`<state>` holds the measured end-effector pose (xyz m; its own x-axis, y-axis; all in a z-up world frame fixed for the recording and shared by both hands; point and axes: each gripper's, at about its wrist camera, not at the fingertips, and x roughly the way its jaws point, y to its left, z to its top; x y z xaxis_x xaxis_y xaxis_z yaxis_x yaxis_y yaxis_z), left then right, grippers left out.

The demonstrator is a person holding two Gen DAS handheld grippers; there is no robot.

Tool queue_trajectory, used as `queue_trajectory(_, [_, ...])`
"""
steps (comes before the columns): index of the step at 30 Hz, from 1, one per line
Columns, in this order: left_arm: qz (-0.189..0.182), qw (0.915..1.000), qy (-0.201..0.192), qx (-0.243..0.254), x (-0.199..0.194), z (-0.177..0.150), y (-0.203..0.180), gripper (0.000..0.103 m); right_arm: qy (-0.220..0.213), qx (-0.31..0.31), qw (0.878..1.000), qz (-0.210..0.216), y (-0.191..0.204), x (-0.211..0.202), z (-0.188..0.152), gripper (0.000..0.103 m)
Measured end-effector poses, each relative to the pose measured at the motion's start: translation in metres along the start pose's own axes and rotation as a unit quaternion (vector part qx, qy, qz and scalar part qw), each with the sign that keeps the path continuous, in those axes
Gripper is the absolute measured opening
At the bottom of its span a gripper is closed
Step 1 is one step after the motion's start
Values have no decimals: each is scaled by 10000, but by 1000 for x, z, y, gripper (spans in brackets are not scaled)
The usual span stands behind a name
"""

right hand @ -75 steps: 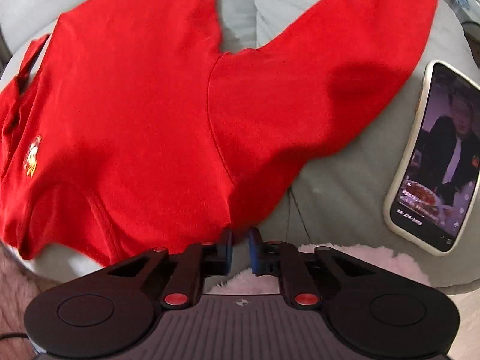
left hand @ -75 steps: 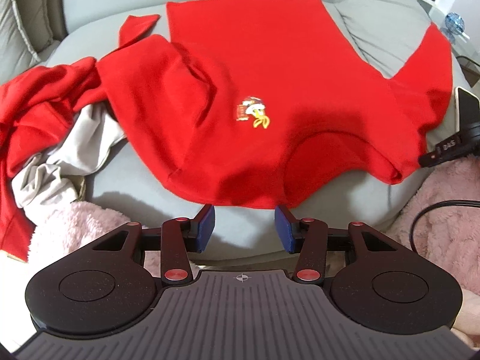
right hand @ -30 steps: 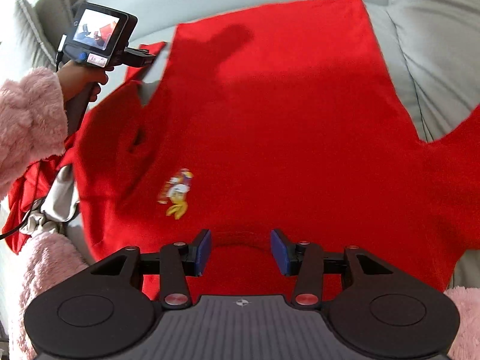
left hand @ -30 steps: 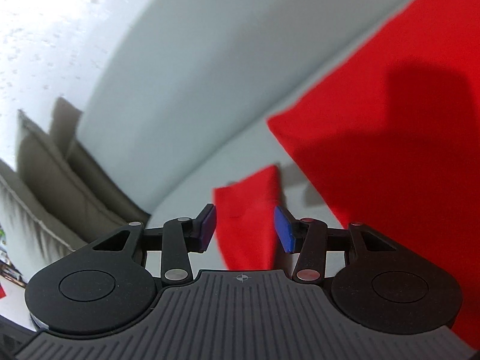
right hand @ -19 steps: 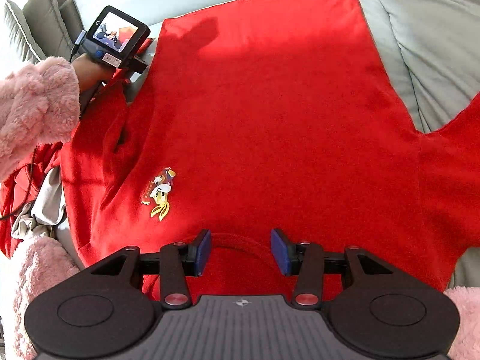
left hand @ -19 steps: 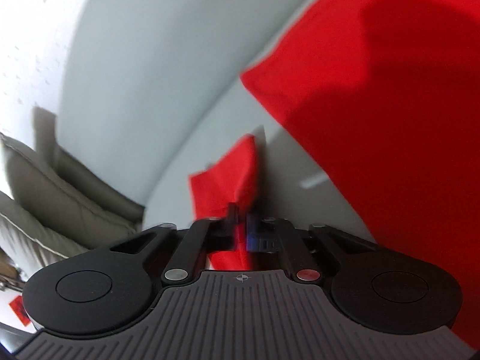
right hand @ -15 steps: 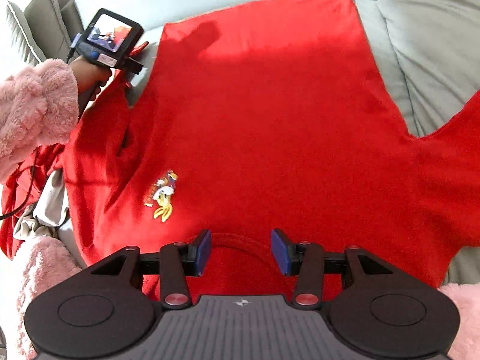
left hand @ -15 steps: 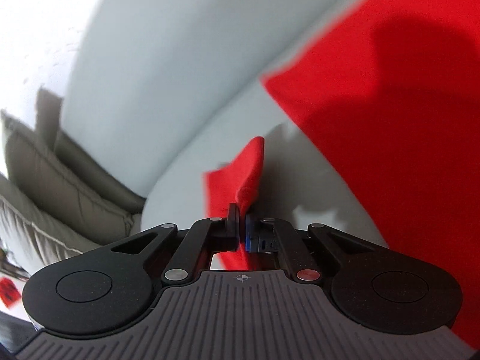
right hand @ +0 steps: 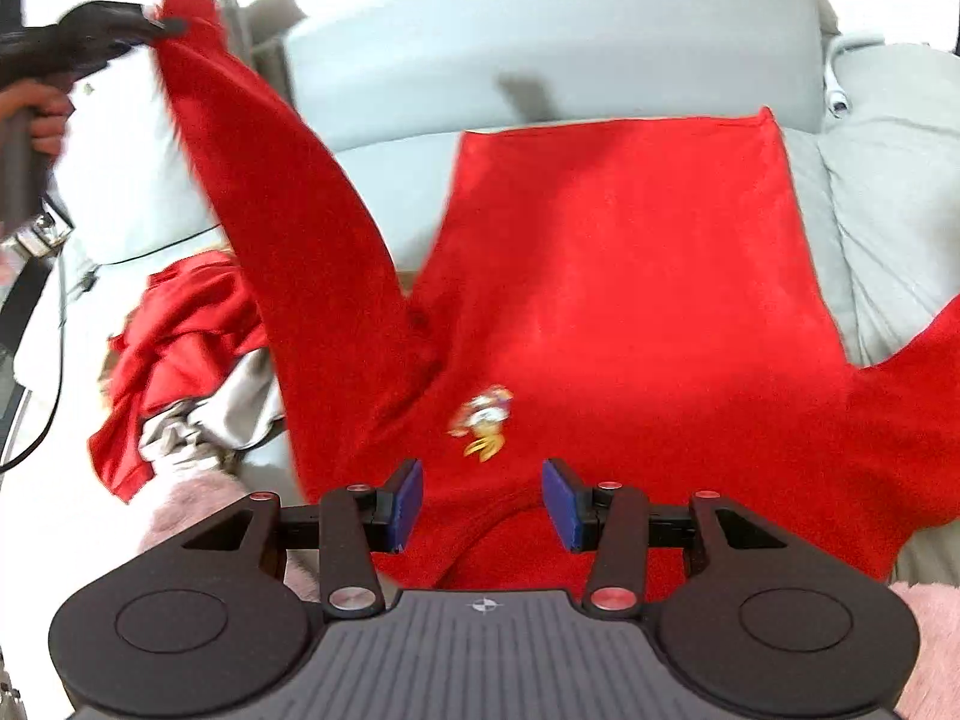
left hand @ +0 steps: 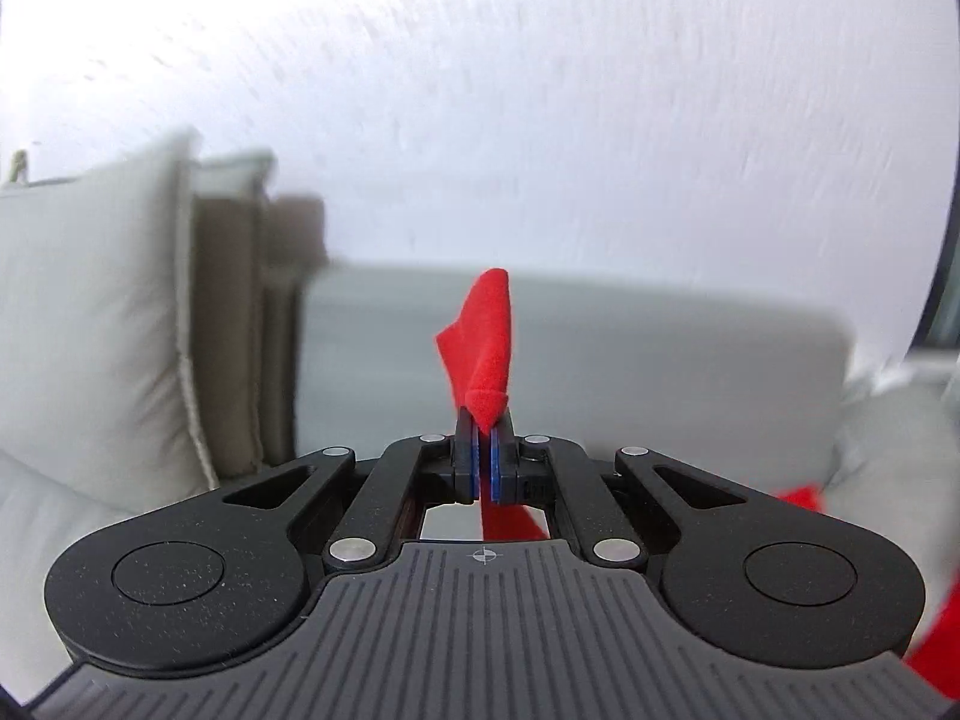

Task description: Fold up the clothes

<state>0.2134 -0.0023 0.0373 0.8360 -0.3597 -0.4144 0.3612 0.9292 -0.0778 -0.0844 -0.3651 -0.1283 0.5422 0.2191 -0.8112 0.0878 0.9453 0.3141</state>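
So my left gripper (left hand: 482, 456) is pinched tight on the sleeve cuff (left hand: 483, 348) of the red sweatshirt (right hand: 624, 276), holding that sleeve up off the grey sofa (right hand: 540, 36). My right gripper (right hand: 482, 504) hangs with its jaws wide apart over the collar, gripping nothing. Sweatshirt's body lies flat on the seat, with a crumpled clothes pile (right hand: 174, 354) beside it on the left.

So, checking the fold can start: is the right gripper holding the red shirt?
No, the right gripper is open above the red shirt.
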Motion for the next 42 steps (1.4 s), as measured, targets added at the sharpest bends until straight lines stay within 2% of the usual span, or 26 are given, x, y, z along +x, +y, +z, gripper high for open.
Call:
queue_trajectory(2, [-187,9993,-314,15,-61,8,7,3,-17,-26,10000,18,3,-5,-4,45])
queue_trajectory(5, [-417,9976,-554,49,-115,17,8,3,-42,-65,10000,45,8,-12,-10,45])
queue_trajectory(7, [-490,9967,-651,55,-138,14,8,3,-58,-91,9999,63,12,-17,-14,45])
queue_trajectory(10, [-319,9972,-671,-79,-146,-3,18,3,-83,-129,9998,90,17,-24,-20,45])
queue_trajectory(14, [-144,9978,-436,-483,-112,-27,50,3,-102,-183,9997,105,23,-31,-28,45])
queue_trajectory(18, [-128,9948,-165,-993,-79,-57,92,3,1,-183,9998,-5,24,-27,-29,45])
queue_trajectory(25, [-182,9920,-495,-1146,-47,-67,136,3,355,-137,9988,-294,24,-7,-26,45])
queue_trajectory(29, [81,9900,-418,-1344,-1,-88,165,7,610,-164,9970,-440,26,11,-24,45])
queue_trajectory(31, [426,9821,-45,-1834,39,-117,189,17,713,-192,9960,-494,27,17,-24,45])
queue_trajectory(33, [935,9653,566,-2372,72,-149,209,33,806,-213,9951,-529,27,21,-26,45])
queue_trajectory(34, [1140,9565,812,-2559,82,-160,216,35,823,-225,9949,-545,28,21,-26,45])
queue_trajectory(35, [1453,9418,1133,-2810,92,-177,225,36,840,-237,9946,-560,28,21,-26,45])
queue_trajectory(36, [1821,9213,1461,-3110,99,-196,234,37,835,-242,9945,-580,28,20,-26,46])
queue_trajectory(37, [2055,9055,1611,-3344,99,-209,241,39,832,-241,9945,-586,28,20,-26,48])
queue_trajectory(39, [2350,8804,1721,-3743,90,-228,252,44,814,-194,9947,-593,26,19,-26,49])
queue_trajectory(40, [2408,8753,1761,-3805,84,-232,255,44,812,-158,9948,-586,24,18,-27,49])
queue_trajectory(41, [2429,8748,1808,-3781,79,-234,256,44,810,-122,9950,-580,22,18,-27,49])
queue_trajectory(42, [2406,8812,1842,-3629,70,-231,255,44,811,-67,9952,-544,20,19,-28,49])
